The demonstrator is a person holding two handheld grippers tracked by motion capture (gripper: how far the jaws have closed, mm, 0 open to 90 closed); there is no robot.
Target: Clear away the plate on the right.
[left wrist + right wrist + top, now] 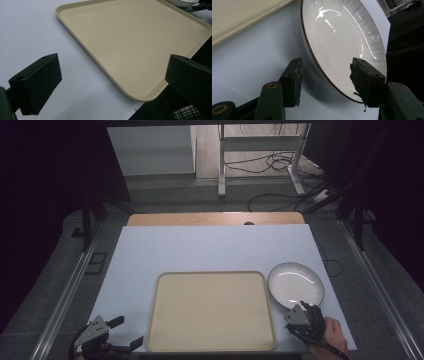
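A beige tray (210,312) lies empty at the front middle of the table, with a white ribbed plate (295,284) just to its right. My right gripper (309,306) is at the plate's near edge. In the right gripper view the plate (342,32) stands tilted in the frame, and the right gripper (326,66) is open with its jaws either side of the dark-edged rim, one over the table and one over the plate's inside. My left gripper (127,331) is at the front left, open and empty. The left gripper (112,67) faces the tray (130,32).
The pale table top (200,250) reaches back to a wooden strip (215,218). Behind it is floor with cables and a metal desk frame (260,150). The tray's corner (242,15) shows at the top left of the right gripper view.
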